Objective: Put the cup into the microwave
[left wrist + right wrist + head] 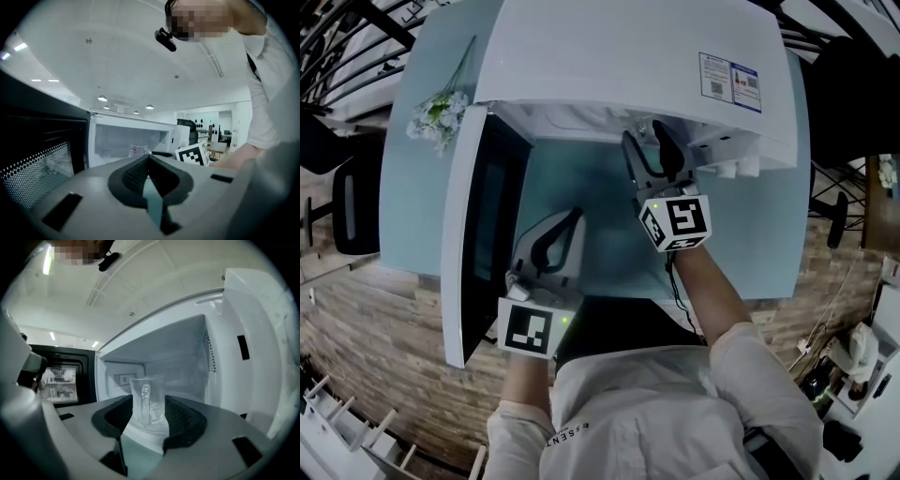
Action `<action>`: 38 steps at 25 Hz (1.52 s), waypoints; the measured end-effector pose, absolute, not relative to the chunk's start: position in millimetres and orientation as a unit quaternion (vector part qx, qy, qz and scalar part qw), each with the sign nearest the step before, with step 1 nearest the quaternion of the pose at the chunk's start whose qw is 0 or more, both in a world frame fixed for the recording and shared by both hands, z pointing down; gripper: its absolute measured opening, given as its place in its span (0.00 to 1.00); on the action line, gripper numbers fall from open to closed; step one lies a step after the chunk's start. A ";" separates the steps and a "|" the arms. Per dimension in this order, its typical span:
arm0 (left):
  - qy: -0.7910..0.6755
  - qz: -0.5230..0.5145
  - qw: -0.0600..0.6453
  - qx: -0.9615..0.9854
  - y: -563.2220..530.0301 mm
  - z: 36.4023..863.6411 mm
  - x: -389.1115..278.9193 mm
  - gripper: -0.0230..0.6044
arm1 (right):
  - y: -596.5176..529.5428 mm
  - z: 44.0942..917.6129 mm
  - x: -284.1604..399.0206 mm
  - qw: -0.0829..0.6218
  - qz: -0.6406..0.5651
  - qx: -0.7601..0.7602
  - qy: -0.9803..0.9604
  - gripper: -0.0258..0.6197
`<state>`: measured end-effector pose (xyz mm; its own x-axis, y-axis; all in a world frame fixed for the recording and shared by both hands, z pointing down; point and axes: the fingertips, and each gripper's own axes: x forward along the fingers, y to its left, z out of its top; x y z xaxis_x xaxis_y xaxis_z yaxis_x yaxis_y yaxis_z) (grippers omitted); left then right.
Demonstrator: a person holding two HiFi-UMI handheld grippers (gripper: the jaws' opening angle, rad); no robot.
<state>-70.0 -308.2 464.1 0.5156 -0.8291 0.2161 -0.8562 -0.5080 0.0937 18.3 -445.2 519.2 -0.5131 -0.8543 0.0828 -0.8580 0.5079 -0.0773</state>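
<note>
The white microwave (628, 56) stands open, its door (473, 234) swung out to the left. A clear glass cup (146, 394) with a handle stands upright on the oven floor just inside the opening. It also shows faintly in the left gripper view (139, 151). My right gripper (149, 405) is open at the oven's mouth (649, 141), one jaw on each side of the cup, pads not pressing on it. In the head view the oven's top hides the cup. My left gripper (575, 214) hovers over the table beside the door, shut and empty (149, 158).
The microwave sits on a teal table (609, 244). A small bunch of flowers (439, 114) lies at the back left. A black chair (352, 211) stands off the table's left edge. The open door blocks the way on the left.
</note>
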 end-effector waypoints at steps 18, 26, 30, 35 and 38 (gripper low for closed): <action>-0.482 0.060 0.043 0.873 -278.7 390.3 -66.3 0.04 | -341.1 432.9 45.2 0.004 0.067 0.491 -0.869 0.13; -0.484 0.049 -0.001 0.874 -272.0 342.3 -60.2 0.04 | -304.4 365.6 63.6 -0.015 0.057 0.477 -0.877 0.06; -0.480 0.040 -0.020 0.876 -271.5 321.0 -51.9 0.04 | -295.7 336.4 73.4 -0.015 0.023 0.479 -0.877 0.06; -0.475 0.051 -0.047 0.877 -272.7 308.0 -41.2 0.04 | -288.9 311.9 87.2 -0.015 -0.011 0.487 -0.873 0.06; -0.474 0.040 -0.030 0.879 -275.0 305.8 -35.9 0.04 | -289.7 301.9 97.8 -0.019 -0.024 0.497 -0.867 0.06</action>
<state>-35.9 -275.0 305.8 0.5471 -0.8360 0.0420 -0.8311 -0.5485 -0.0914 97.8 -289.7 301.9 -0.5050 -0.8613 -0.0564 -0.8631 0.5046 0.0233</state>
